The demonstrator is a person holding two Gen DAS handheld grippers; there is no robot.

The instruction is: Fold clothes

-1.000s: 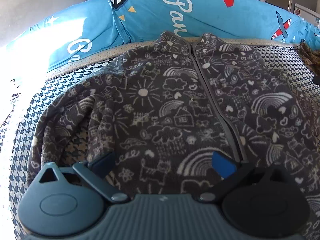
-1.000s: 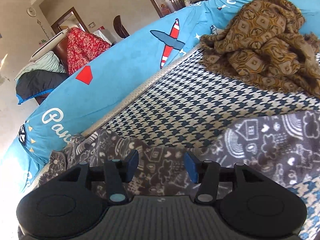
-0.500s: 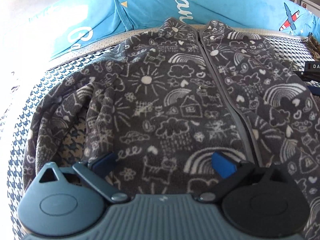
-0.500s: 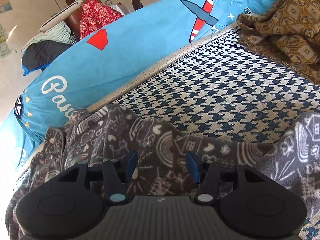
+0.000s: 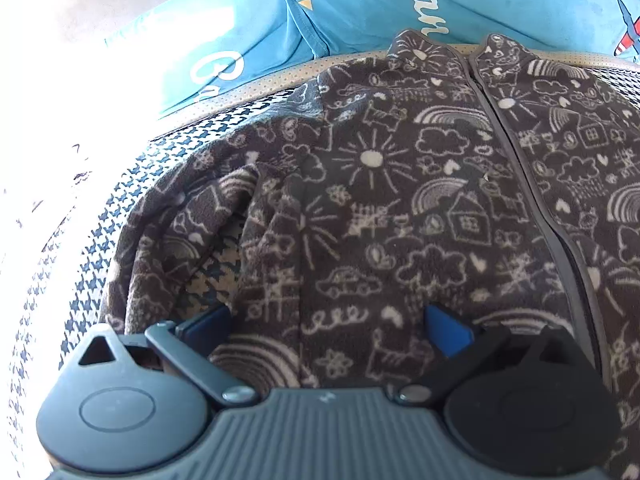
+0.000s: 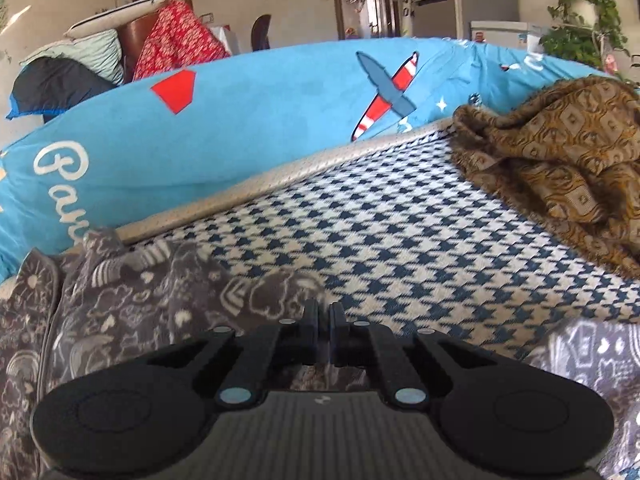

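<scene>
While we pinch the sleeve, folding begins.
Our right gripper (image 6: 325, 322) grips the dark doodle-print fleece jacket (image 5: 400, 208) on the houndstooth cover; left gripper (image 5: 326, 326) gapes wide at lower centre. Next, carry the sleeve inward.

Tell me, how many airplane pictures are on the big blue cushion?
1 that shows whole: a red-striped airplane on the blue cushion behind the checkered cover. The left view's right edge shows part of one, probably the same. More may be hidden.

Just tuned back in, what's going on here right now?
A person with a claw in each hand is folding a dark doodle-print fleece jacket spread on the houndstooth bed cover. The right claw is shut at the jacket's edge, apparently pinching the fabric. The left claw is open over the jacket's lower front, gripping nothing. A brown patterned garment lies aside.
</scene>
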